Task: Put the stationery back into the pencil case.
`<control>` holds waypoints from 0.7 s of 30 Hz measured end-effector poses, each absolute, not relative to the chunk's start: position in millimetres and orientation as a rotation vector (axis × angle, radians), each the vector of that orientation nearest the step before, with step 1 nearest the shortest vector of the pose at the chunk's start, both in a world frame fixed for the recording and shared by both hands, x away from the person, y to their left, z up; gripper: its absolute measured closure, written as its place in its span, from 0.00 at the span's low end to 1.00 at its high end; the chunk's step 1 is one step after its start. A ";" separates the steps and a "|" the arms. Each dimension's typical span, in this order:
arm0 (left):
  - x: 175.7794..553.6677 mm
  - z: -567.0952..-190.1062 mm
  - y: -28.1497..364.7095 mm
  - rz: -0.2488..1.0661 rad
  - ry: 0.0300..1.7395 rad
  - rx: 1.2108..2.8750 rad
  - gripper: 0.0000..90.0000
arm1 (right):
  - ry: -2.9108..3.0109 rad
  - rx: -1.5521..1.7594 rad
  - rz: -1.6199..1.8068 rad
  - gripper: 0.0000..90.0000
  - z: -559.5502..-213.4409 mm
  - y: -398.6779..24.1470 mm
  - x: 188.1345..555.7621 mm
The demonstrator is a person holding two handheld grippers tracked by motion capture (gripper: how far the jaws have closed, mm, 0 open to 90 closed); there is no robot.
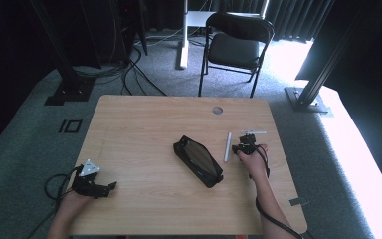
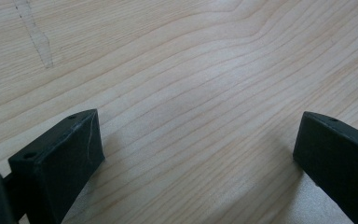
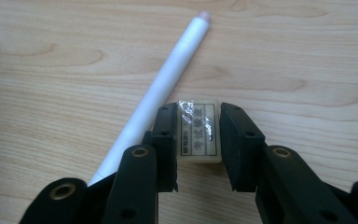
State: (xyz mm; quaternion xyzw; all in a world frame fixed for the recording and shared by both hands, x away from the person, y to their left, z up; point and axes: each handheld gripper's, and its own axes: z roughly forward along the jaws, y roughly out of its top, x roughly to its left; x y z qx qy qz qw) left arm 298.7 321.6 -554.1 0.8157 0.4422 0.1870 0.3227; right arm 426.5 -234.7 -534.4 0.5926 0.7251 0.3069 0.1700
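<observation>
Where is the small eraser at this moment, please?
In the right gripper view the eraser sits clamped in the right gripper, just right of the white pen on the table.

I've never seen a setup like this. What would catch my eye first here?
Probably the right claw, clamped on a small white eraser with printed characters, right beside a white pen lying on the wooden table. Next, the black pencil case at mid-table, and the left claw resting open over bare wood.
</observation>
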 end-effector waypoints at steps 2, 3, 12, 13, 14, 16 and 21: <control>298.7 -554.1 321.6 0.491 1.160 2.141 0.02 | 2.060 1.683 0.874 0.76 -530.1 -237.1 425.3; 298.7 -554.1 321.6 0.491 1.161 2.141 0.02 | 2.060 1.674 0.880 0.76 -527.4 -237.7 424.4; 298.7 -554.0 321.6 0.491 1.161 2.142 0.02 | 2.088 1.557 0.971 0.76 -493.1 -226.4 414.7; 298.7 -554.0 321.6 0.491 1.161 2.141 0.02 | 2.095 1.545 0.984 0.76 -489.0 -223.4 413.3; 298.7 -554.1 321.6 0.491 1.161 2.141 0.02 | 2.098 1.528 1.003 0.76 -484.9 -220.6 412.0; 298.7 -554.0 321.6 0.491 1.161 2.142 0.02 | 2.120 1.501 1.033 0.76 -477.0 -214.3 409.7; 298.7 -554.0 321.6 0.491 1.161 2.142 0.02 | 2.164 1.420 1.139 0.76 -457.0 -195.3 403.4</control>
